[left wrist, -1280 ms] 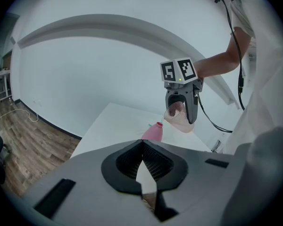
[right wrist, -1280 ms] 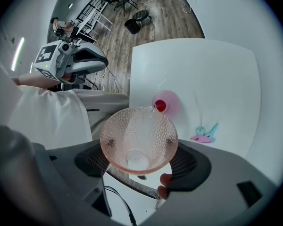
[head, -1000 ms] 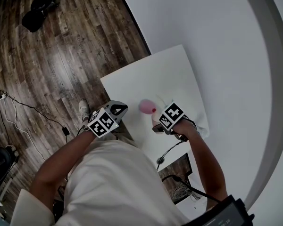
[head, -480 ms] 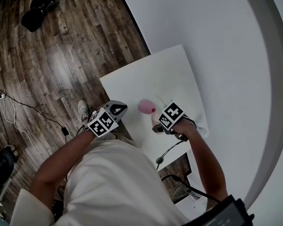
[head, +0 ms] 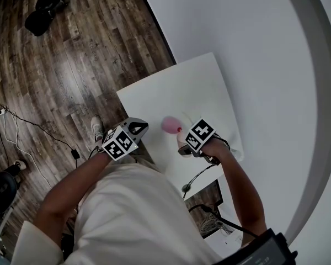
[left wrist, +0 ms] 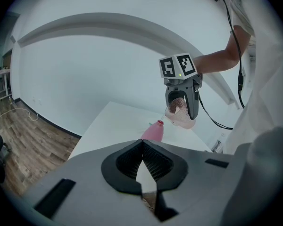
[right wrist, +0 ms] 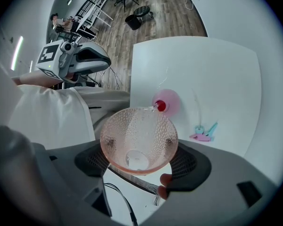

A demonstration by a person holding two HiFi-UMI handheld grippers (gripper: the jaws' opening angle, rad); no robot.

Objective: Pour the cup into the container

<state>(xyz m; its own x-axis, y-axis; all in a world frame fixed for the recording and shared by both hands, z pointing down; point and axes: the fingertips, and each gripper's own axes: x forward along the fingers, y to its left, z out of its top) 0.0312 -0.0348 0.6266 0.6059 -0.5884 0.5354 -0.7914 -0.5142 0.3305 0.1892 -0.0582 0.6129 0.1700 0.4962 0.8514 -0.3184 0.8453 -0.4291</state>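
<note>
Since the cup (right wrist: 139, 140) looks like thin, translucent, dimpled plastic, I judge it light, a little springy and easy to crush, so best taken low on its body with modest squeeze. Right gripper (right wrist: 140, 160) has it so: pads pinching opposite sides, the cup tipped with its lip just above the mouth of the pink container (right wrist: 167, 102). Left gripper (left wrist: 142, 160): jaws pressed together on nothing, well apart from the container, by the white table's (head: 187, 87) edge.

Wood floor (head: 71, 65), white wall (head: 254, 37)
</note>
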